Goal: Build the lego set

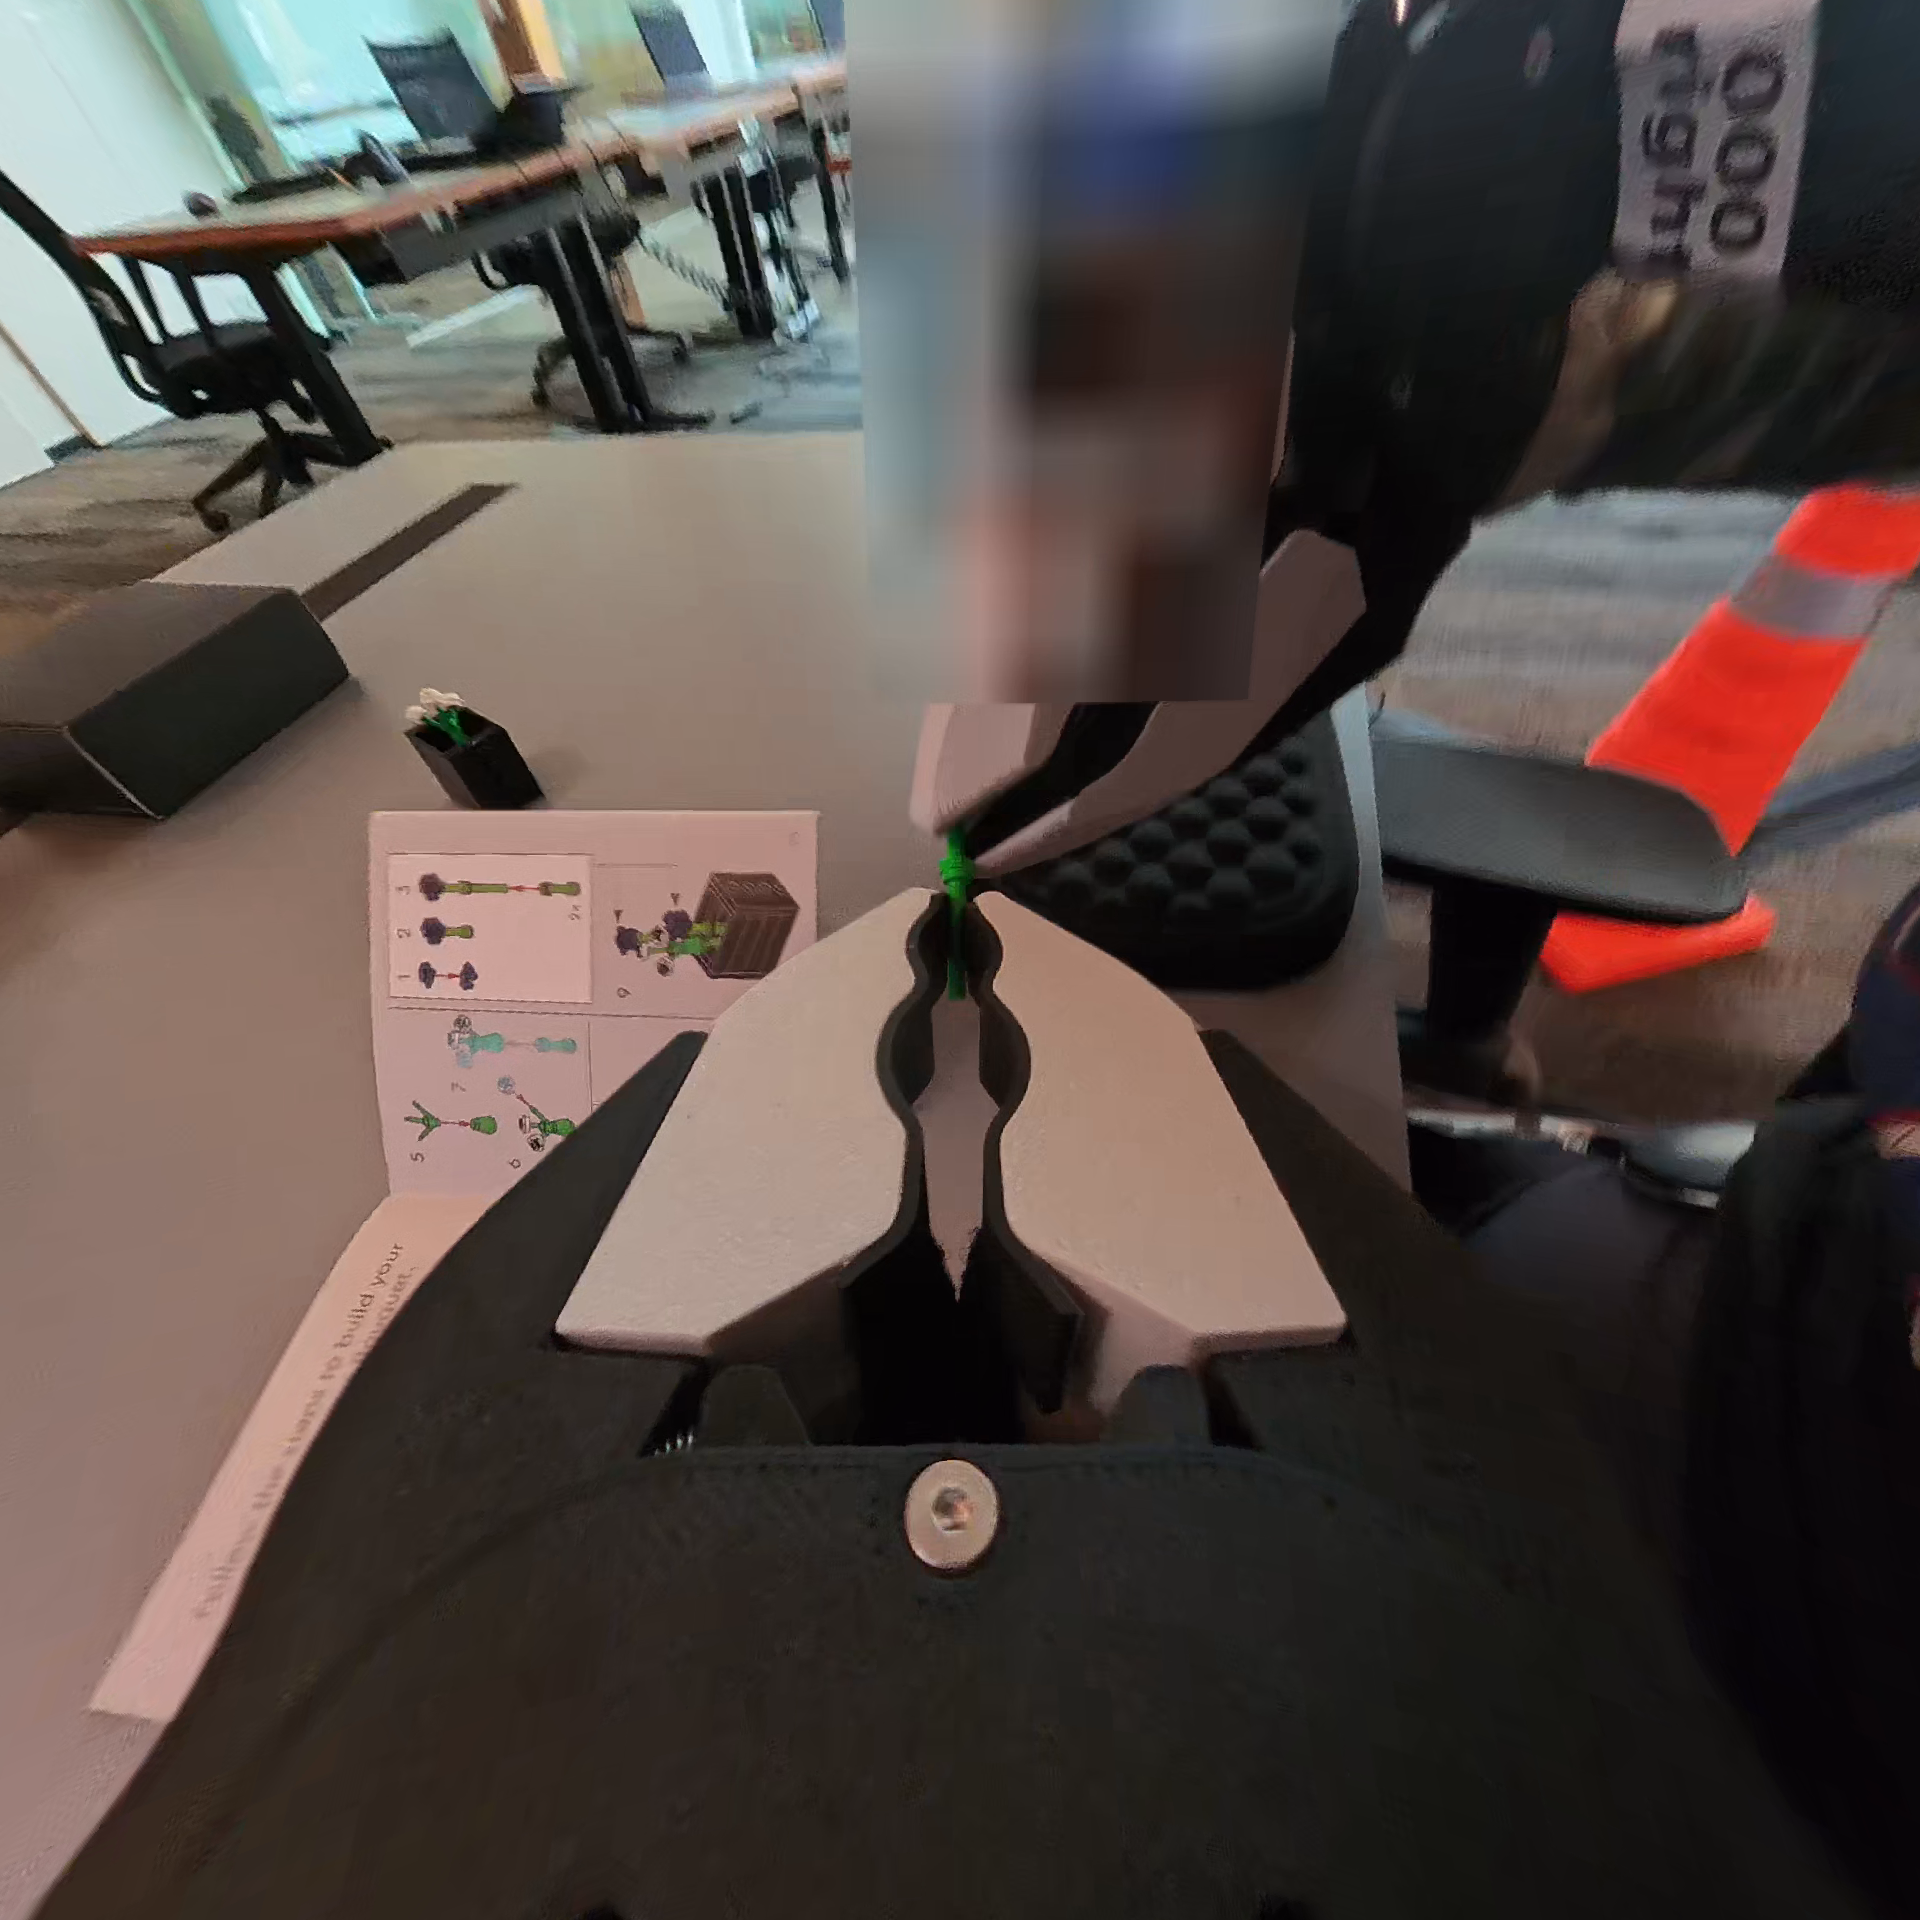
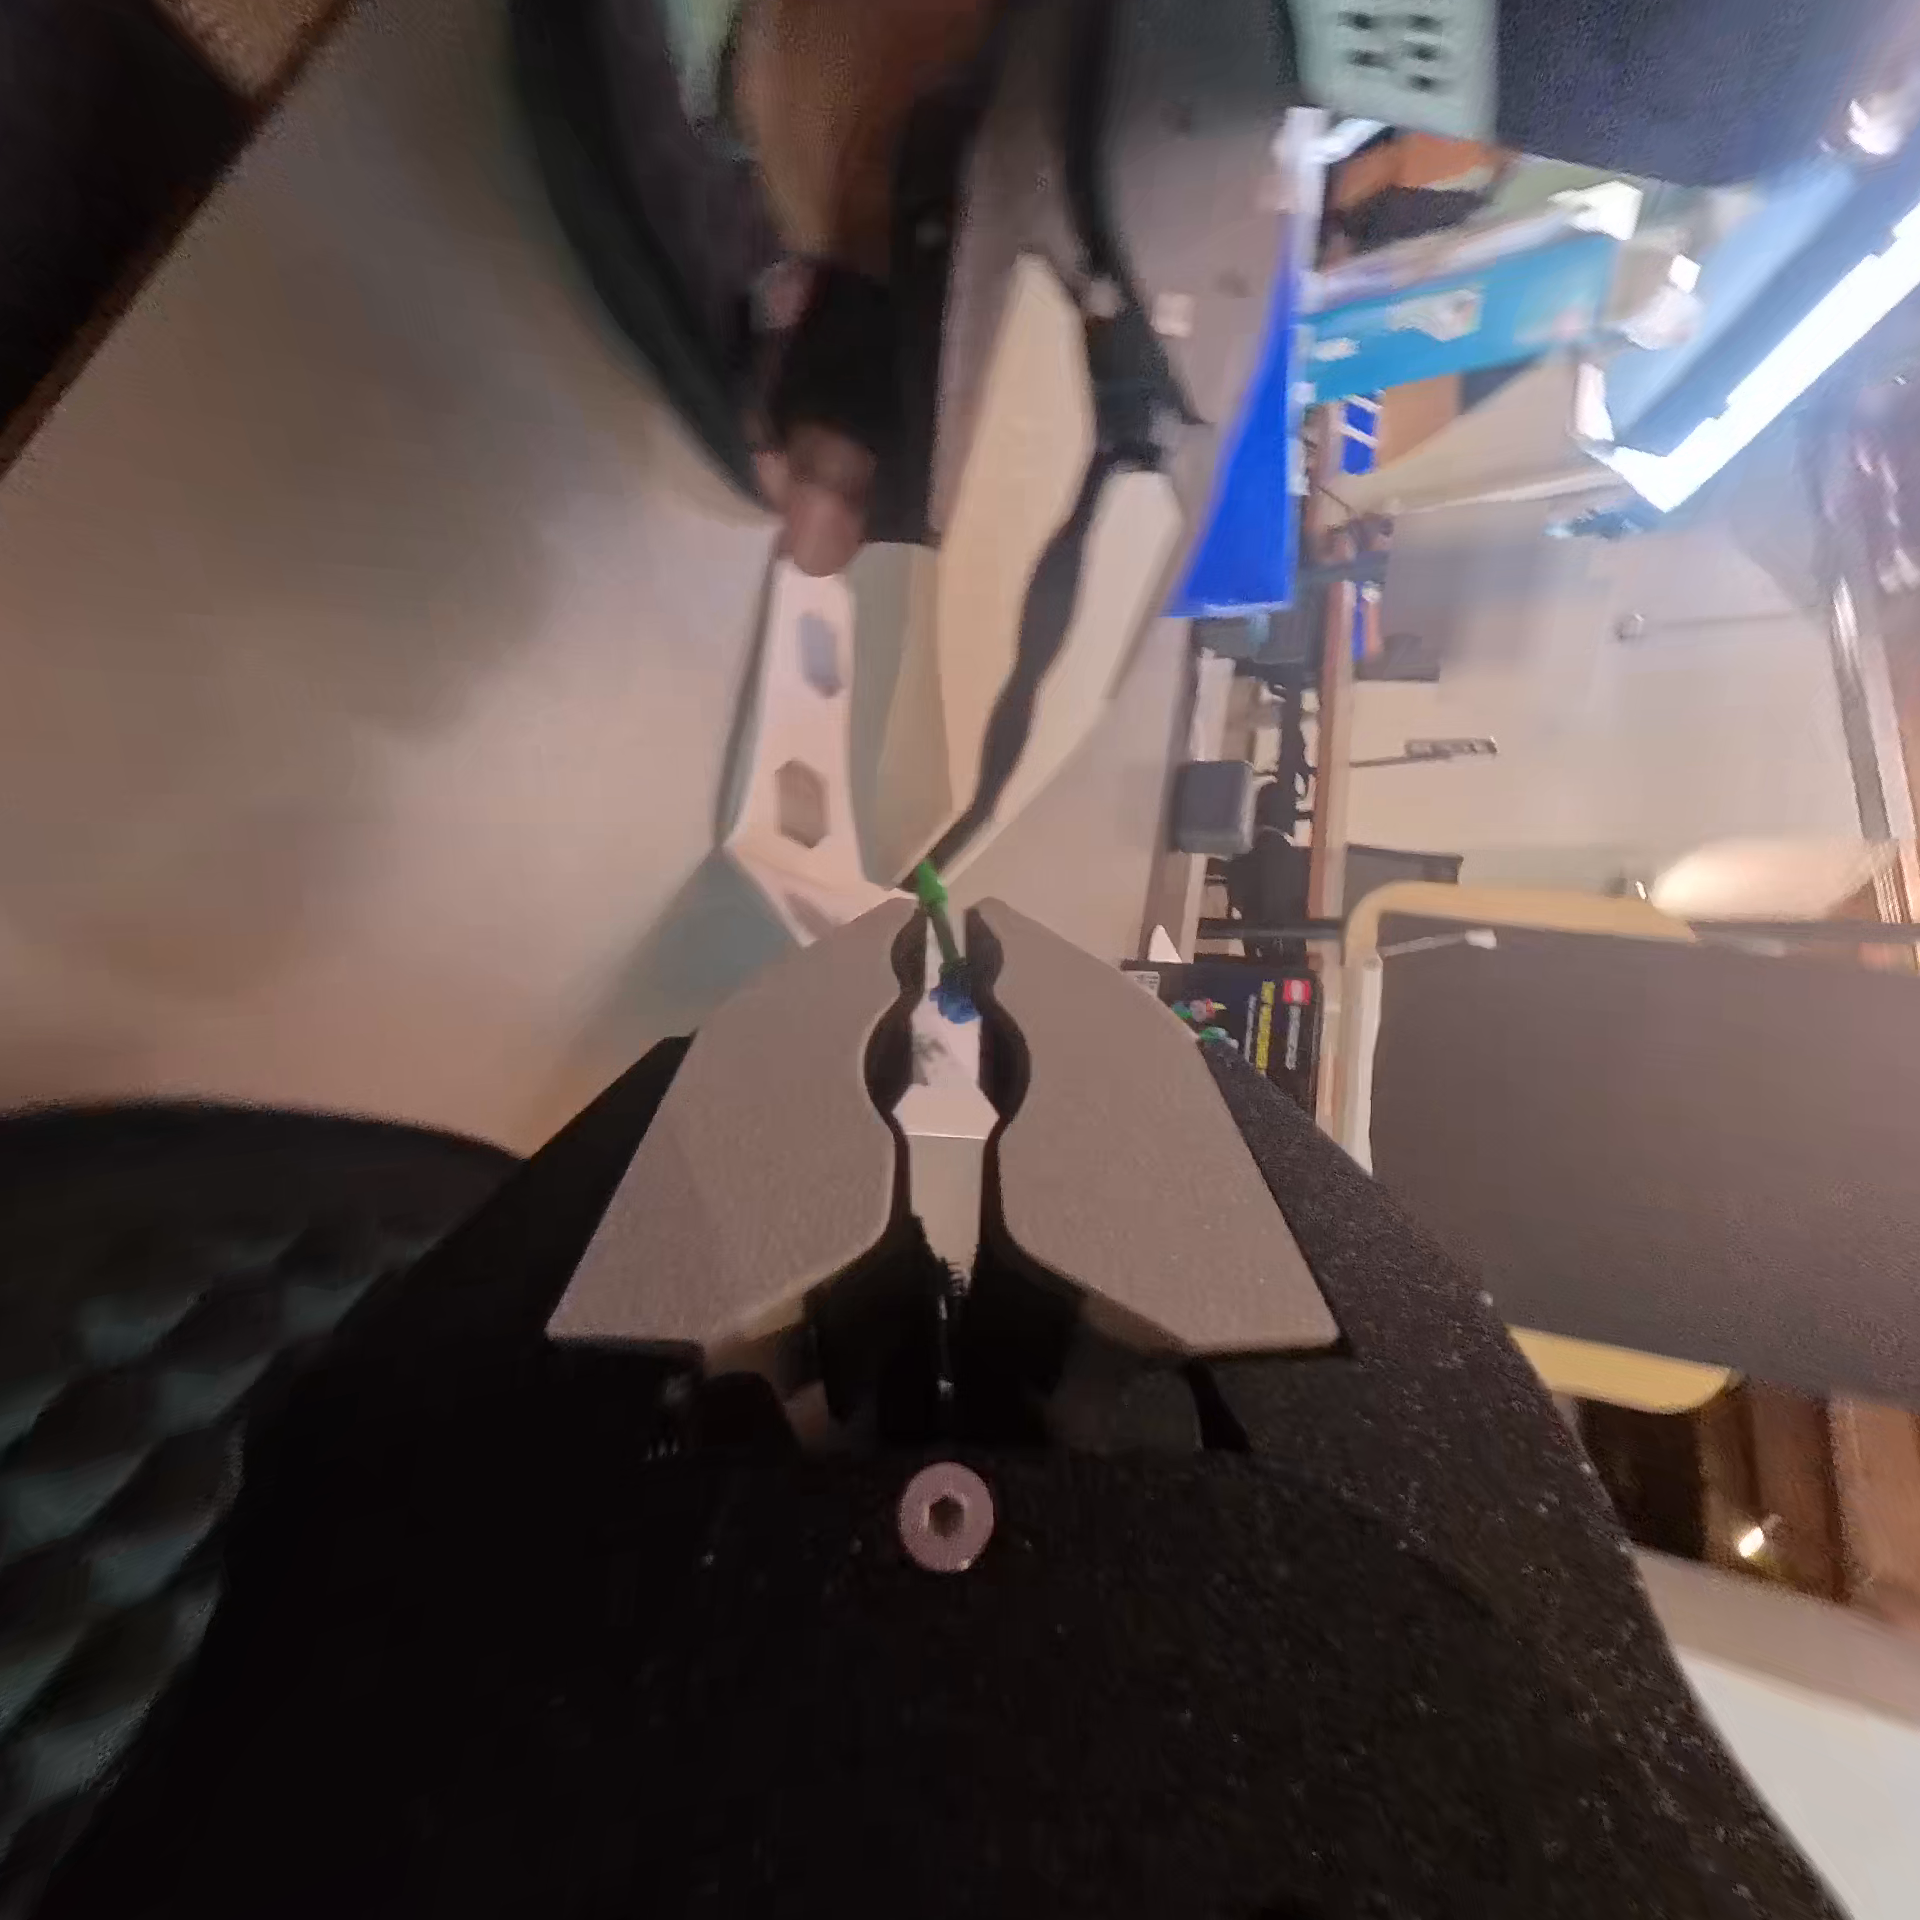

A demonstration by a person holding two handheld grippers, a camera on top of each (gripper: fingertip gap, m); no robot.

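Note:
A thin green lego stem (image 1: 953, 961) is held above the grey table, gripped from both ends. My left gripper (image 1: 954, 914) is shut on its lower part. My right gripper (image 1: 964, 844) comes down from above and is shut on its knobbed upper end. In the right wrist view my right gripper (image 2: 945, 920) holds the green stem (image 2: 943, 940), with a small blue flower piece (image 2: 951, 1000) between its fingers. The left gripper (image 2: 920, 875) meets it tip to tip. A black lego pot with white flowers (image 1: 473, 748) stands on the table at the left.
A printed instruction sheet (image 1: 499, 925) lies under my left gripper, and a folded paper strip (image 1: 260, 1475) lies nearer. A black box (image 1: 156, 696) sits far left. A black dimpled pad (image 1: 1195, 873) lies at the table's right edge. A lego box (image 2: 1252, 1029) stands behind.

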